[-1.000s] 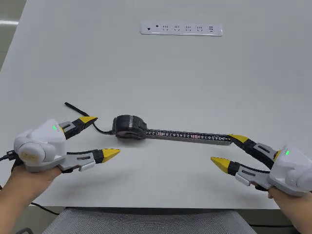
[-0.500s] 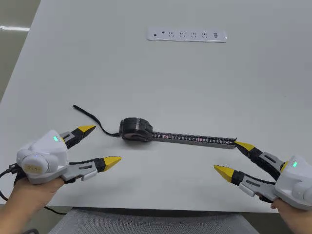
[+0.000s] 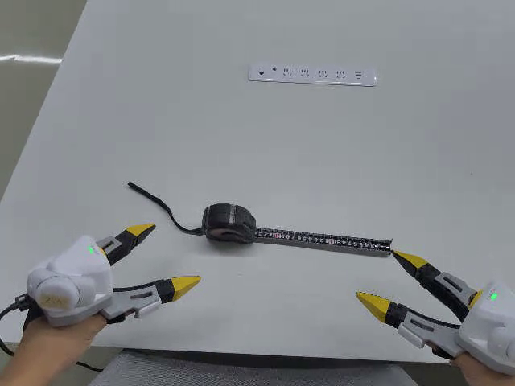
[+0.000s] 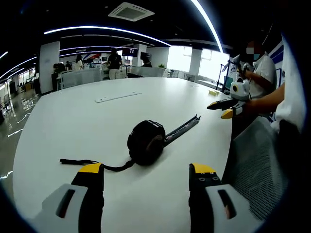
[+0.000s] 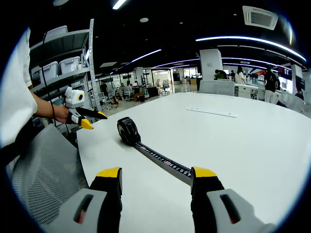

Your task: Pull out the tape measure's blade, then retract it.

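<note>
Left gripper: jaws spread wide and holding nothing, hanging low at the near left edge of the table.
Right gripper: jaws also wide apart and empty, with the far yellow tip just beside the blade's hook end, not on it.
Tape measure: the case lies on the table in front of the person, its black strap trailing off to the left.
Blade: it's out, lying flat on the table and running right from the case towards the right gripper.
Just changed: a second ago the right jaw tip sat against the blade's end, and now there's a gap. The left gripper has also backed off from the strap and case.
What it means: the pull-out looks done. Nobody's holding it and the blade stays extended, so I'd guess the lock is on.
Still to come: the retraction, which likely needs a jaw back on the case to free the blade.
Background: the power strip sits far up the table, well clear.
</note>
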